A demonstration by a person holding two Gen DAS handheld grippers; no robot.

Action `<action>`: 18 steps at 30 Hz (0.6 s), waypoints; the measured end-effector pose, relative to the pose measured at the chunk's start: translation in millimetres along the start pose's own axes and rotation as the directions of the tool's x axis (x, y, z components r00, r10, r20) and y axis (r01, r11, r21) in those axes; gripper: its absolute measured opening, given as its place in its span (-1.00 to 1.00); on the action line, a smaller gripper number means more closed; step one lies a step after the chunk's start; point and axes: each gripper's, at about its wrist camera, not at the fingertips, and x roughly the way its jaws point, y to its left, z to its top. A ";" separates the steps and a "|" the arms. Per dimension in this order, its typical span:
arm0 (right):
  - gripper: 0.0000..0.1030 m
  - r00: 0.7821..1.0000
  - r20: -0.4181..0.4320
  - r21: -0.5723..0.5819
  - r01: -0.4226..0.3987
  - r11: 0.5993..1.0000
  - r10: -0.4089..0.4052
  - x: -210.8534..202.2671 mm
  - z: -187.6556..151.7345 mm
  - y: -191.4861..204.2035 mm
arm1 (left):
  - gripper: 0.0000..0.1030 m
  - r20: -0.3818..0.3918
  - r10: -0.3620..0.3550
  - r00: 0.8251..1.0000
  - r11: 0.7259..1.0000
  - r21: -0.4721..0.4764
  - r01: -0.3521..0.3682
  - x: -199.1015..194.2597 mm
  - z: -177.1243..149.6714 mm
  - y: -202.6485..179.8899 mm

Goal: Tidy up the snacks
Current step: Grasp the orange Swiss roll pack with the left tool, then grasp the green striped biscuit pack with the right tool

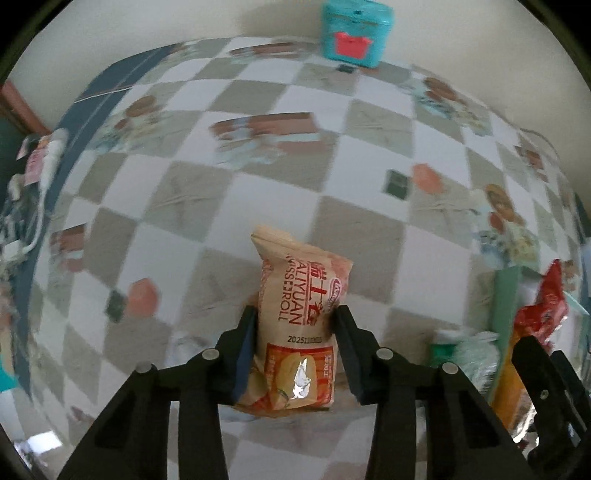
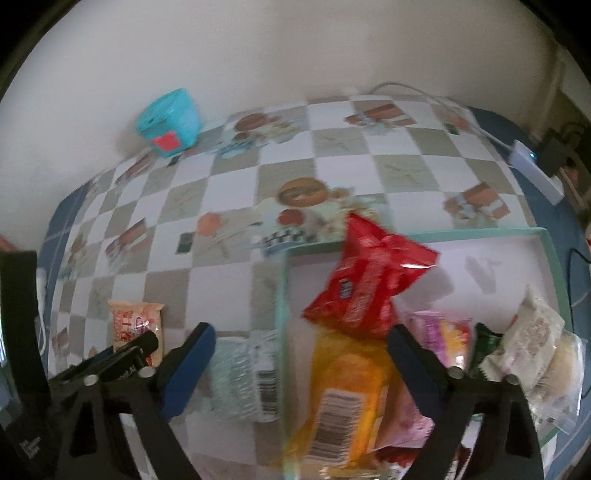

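Observation:
A tan and orange swiss roll packet [image 1: 295, 295] stands upright on the checked tablecloth, and my left gripper [image 1: 295, 314] is shut on its middle, both pads against its sides. The right wrist view shows that packet [image 2: 135, 321] at the lower left. My right gripper [image 2: 301, 332] hangs open over the left end of a mint-rimmed white tray [image 2: 443, 233]. Below its wide jaws lie an orange packet [image 2: 343, 391] with a barcode and a blurred red packet [image 2: 369, 273] that leans on it. Neither pad touches them.
A clear packet [image 2: 243, 376] lies on the cloth just outside the tray's left rim. Pink [image 2: 439, 332], green [image 2: 484, 343] and white [image 2: 535, 332] packets fill the tray's near right. A teal box [image 1: 354, 33] stands at the back wall. A white power strip [image 2: 535, 173] lies far right.

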 end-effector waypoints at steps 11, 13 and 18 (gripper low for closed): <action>0.39 0.997 -0.052 -0.112 -0.065 0.992 0.059 5.8 -20.1 45.5 | -0.16 -0.046 0.063 0.997 0.991 -0.114 -0.068 -2.4 -13.2 56.0; 0.35 0.996 -0.065 -0.128 -0.070 0.989 0.063 8.0 -24.0 52.6 | -0.16 -0.050 0.060 0.997 0.990 -0.126 -0.065 -3.1 -15.5 64.2; 0.27 0.996 -0.083 -0.143 -0.056 0.988 0.044 15.2 -29.4 60.5 | -0.16 -0.054 0.037 0.998 0.988 -0.150 -0.044 -2.5 -17.3 78.9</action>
